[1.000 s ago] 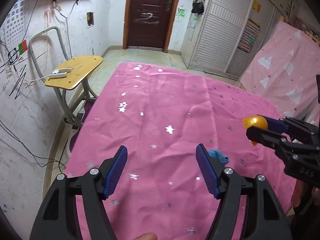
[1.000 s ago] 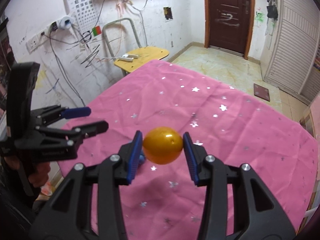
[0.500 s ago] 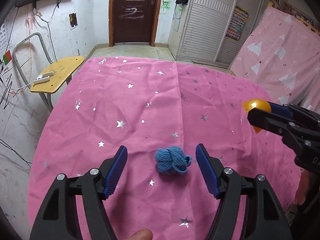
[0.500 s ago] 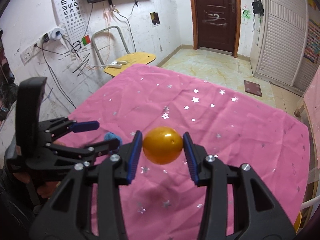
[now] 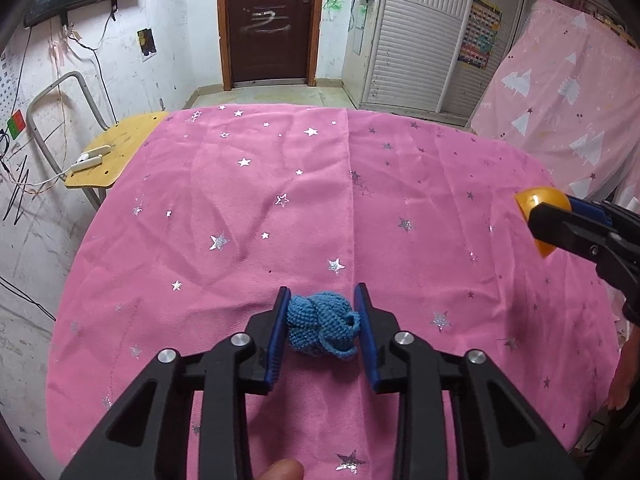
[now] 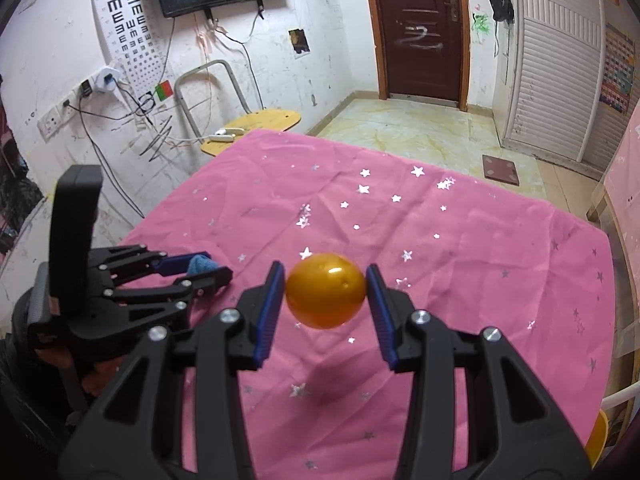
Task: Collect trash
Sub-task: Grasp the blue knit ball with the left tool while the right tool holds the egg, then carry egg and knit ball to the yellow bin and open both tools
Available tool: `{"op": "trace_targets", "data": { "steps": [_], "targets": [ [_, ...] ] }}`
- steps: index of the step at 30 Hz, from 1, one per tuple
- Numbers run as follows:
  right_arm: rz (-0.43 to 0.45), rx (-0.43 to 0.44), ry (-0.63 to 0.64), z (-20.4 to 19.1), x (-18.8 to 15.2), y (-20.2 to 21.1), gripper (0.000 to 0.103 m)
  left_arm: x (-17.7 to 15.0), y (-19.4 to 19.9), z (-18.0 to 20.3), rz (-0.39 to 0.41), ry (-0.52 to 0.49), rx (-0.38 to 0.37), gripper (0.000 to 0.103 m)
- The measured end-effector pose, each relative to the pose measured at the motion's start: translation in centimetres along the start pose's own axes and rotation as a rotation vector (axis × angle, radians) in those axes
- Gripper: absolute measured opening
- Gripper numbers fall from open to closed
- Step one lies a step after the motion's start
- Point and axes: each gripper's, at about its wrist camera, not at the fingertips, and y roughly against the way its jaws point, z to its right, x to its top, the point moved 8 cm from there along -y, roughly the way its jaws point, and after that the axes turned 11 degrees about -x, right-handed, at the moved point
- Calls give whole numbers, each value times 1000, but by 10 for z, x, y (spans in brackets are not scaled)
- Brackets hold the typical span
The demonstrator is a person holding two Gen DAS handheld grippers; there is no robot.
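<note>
A blue knitted ball (image 5: 320, 326) lies on the pink star-printed tablecloth (image 5: 280, 200) near its front edge. My left gripper (image 5: 322, 290) is closing around it, and both blue pads touch its sides. In the right wrist view the same gripper (image 6: 212, 266) appears at the left, with a bit of the blue ball (image 6: 200, 262) showing between its fingers. My right gripper (image 6: 325, 269) is shut on an orange plastic egg-shaped ball (image 6: 326, 292) and holds it above the cloth. That egg (image 5: 538, 200) also shows at the right edge of the left wrist view.
A wooden chair (image 5: 116, 148) with a white power strip (image 5: 90, 158) stands at the table's far left corner. A pink patterned sheet (image 5: 560, 100) hangs along the right. A yellow object (image 6: 598, 436) sits low by the table's right edge. A finger (image 5: 280, 472) shows below.
The left gripper moved over the blue knitted ball and its jaws came in from wide apart to touch the ball's sides. The right gripper drifted across the table, still holding the orange egg.
</note>
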Motion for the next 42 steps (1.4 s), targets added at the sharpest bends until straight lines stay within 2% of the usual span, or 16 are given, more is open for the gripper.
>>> {"op": "trace_targets", "data": {
  "steps": [6,16,27,42],
  "targets": [
    [11,-2,-16,9,-2,4,40,1,2,4,7,5,15,20],
    [51,-24,-67,40,-6,23,40,25,25,23,82,-21,28,20],
    [96,-67,-138,84,-14,49,40,48,32,71,112,-103,9,20],
    [126,-151,-241,153,-39,80,40,55,14,146,100,-204,-57,20]
  ]
}}
